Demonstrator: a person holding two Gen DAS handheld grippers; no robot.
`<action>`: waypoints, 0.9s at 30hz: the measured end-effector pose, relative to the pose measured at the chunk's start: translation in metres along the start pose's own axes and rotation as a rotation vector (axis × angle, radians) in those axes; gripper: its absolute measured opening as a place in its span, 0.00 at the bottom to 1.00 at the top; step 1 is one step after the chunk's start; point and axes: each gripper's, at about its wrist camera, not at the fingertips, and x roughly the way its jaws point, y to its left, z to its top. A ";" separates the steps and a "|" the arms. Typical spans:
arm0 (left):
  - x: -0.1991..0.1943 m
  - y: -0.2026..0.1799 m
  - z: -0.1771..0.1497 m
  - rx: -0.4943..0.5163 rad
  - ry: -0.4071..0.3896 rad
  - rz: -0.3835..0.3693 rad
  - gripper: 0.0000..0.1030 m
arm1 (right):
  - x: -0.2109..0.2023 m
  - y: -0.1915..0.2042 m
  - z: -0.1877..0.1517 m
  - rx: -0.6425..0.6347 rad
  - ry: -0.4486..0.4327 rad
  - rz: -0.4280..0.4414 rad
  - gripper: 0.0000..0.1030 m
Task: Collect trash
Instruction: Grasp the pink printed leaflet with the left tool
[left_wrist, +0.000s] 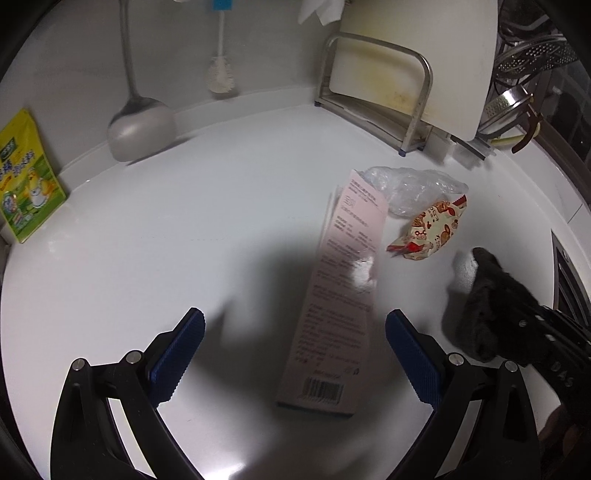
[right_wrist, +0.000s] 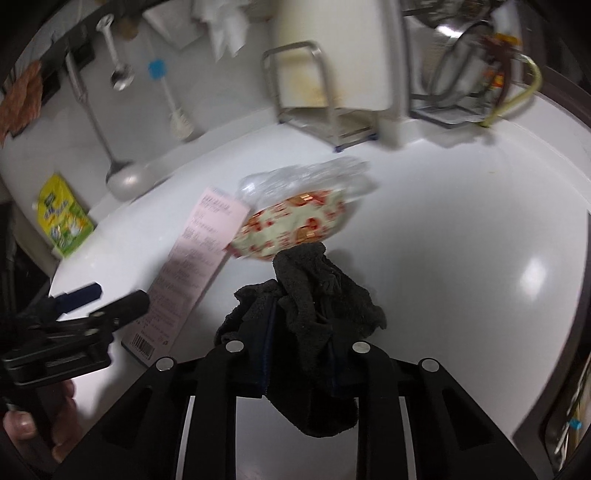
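Your white countertop (left_wrist: 184, 229) carries everything, with the trash gathered toward its back edge, just in front of the metal rack (left_wrist: 373, 92) that holds the cutting board (left_wrist: 417, 55). Largest of the trash is the long pink carton (left_wrist: 340, 288), lying flat with its barcode end toward you; behind it sits the crumpled clear plastic bag (left_wrist: 413, 188), and touching that, the patterned snack wrapper (left_wrist: 432, 229).

Your right gripper (right_wrist: 299, 332) is clenched on a dark grey cloth (right_wrist: 317, 295), whose bunched tip reaches the wrapper's near side. Your left gripper (left_wrist: 295, 354) is released, jaws wide apart, hovering with the carton's near end between them, pads not touching it.

You look to be at the pickup of the carton: lower the left jaws, square them across its narrow width, then close.

The left view shows the carton sitting inside the open jaws; the right view shows the cloth pinched between its pads and your hand (right_wrist: 40, 428) on the left tool, plus a hanging spoon (right_wrist: 120, 74) on the wall.
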 end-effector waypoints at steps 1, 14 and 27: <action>0.003 -0.003 0.001 0.005 0.003 -0.001 0.94 | -0.003 -0.005 -0.001 0.015 -0.003 -0.001 0.21; 0.044 -0.029 0.009 0.030 0.054 0.014 0.93 | -0.032 -0.027 -0.016 0.080 -0.027 0.015 0.21; 0.038 -0.042 0.010 0.091 0.036 0.018 0.48 | -0.041 -0.032 -0.024 0.103 -0.021 0.011 0.21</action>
